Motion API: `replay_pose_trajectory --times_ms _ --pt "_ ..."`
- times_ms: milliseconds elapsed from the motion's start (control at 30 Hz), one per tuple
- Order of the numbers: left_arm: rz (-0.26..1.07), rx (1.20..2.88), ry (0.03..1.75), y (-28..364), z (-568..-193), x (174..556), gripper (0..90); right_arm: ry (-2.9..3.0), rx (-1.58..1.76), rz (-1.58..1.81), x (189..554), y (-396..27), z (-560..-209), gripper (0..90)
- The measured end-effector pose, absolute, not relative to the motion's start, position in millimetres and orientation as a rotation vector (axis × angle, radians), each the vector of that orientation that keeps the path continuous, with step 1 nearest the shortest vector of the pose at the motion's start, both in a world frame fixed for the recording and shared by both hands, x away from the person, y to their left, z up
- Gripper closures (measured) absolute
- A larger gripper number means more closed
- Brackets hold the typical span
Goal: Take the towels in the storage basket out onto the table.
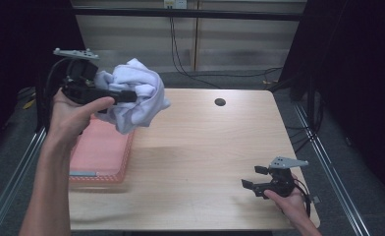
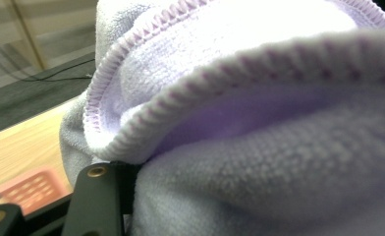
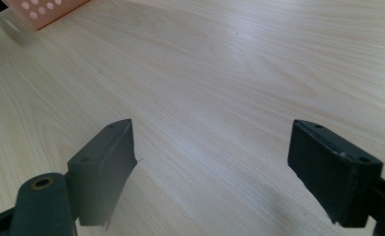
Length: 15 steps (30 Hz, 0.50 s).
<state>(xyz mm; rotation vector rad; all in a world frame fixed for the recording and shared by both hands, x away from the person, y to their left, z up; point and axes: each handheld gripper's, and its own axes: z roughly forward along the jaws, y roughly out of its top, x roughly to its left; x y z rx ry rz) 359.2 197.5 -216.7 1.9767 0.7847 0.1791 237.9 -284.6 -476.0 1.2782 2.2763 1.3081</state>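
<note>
Gripping cloth (image 1: pixel 134 93) w/ left tool (image 1: pixel 126 96) above pink basket (image 1: pixel 102 152).

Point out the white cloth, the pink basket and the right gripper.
white cloth (image 1: pixel 136 93), high view, on its bunched middle.
pink basket (image 1: pixel 102 147), high view, on its bare floor.
right gripper (image 1: pixel 252 178), high view, midway between its open fingertips.
</note>
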Motion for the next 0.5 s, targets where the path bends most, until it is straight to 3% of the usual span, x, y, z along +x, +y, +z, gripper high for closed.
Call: replay_pose_trajectory --times_ms 233,500 --pt "0.111 2.010 0.733 156 -234 364 40.3 2.273 1.275 1.311 238 -286 -476 17.6" --pt "0.028 2.094 0.677 95 -282 364 39.6 2.261 1.280 1.314 238 -290 -475 18.0"
